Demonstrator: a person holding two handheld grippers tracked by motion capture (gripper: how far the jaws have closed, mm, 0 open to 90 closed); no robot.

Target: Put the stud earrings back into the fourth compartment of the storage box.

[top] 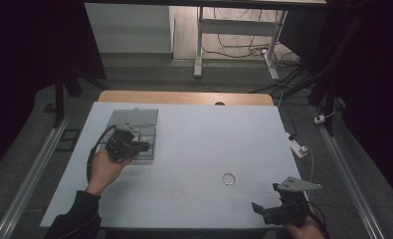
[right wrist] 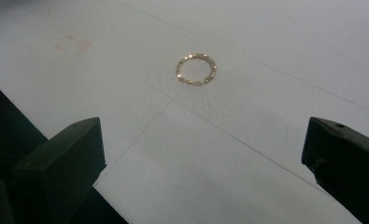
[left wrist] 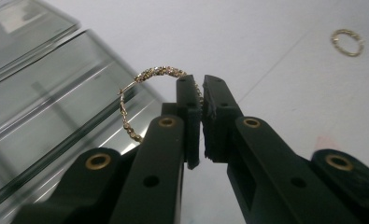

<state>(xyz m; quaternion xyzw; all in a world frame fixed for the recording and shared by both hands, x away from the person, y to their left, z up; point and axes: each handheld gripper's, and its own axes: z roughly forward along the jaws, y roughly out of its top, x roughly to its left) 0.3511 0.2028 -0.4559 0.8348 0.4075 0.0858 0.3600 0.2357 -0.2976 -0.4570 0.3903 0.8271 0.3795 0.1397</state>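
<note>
A gold beaded bracelet (left wrist: 155,72) hangs pinched in my left gripper (left wrist: 202,83), which is shut on it right beside a clear compartment box (left wrist: 42,112). From above, the left gripper (top: 143,146) hovers over that box (top: 133,118) at the table's left. A second gold bracelet (top: 229,179) lies flat on the white table, right of centre, and it is also in the left gripper view as the far bracelet (left wrist: 347,42). My right gripper (top: 259,207) sits near the front right edge, open wide. In its own view the right gripper (right wrist: 203,129) faces the lying bracelet (right wrist: 196,69), well short of it.
The white table (top: 194,129) has a wooden strip along its far edge. A white power strip (top: 297,146) and cables lie off the table's right side. Metal rails run along both sides on the floor.
</note>
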